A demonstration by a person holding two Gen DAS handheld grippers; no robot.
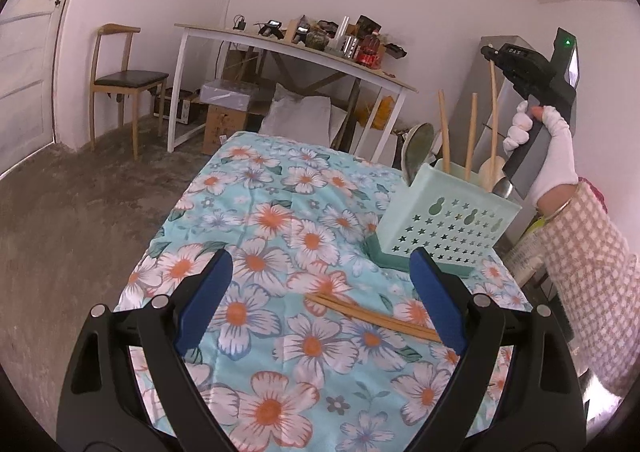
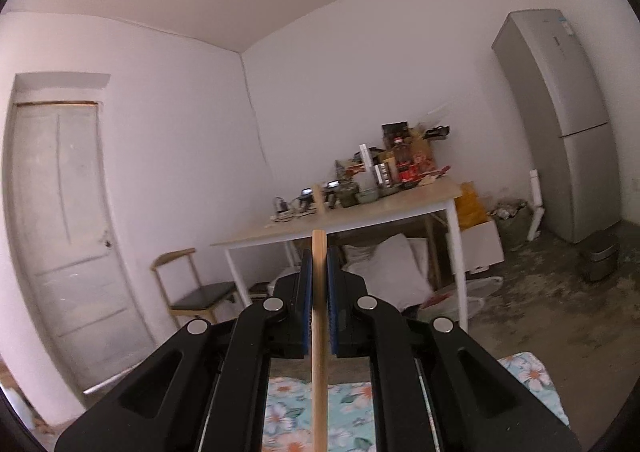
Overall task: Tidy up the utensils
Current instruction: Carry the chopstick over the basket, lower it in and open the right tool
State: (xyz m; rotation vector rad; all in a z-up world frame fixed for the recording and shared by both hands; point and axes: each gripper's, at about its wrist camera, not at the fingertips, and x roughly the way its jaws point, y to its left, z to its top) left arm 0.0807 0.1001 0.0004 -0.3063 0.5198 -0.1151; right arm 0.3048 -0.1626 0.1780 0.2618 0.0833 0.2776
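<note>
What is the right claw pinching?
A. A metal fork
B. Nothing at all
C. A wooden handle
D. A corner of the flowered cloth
C: the right claw is closed tight on a pale wooden handle that runs up between its blue pads; seen from the left claw's camera, it hangs over the green holder.

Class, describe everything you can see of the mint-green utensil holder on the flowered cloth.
The utensil holder is a pale mint-green box, seemingly plastic, its front wall pierced with star holes and a few gourd-shaped cut-outs. It sits on a darker green base tray and appears tilted in the fisheye view. It stands near the right edge of the flowered cloth. Inside stand wooden handles, a large spoon and a wooden spoon. Neither hand-held gripper touches it.
</note>
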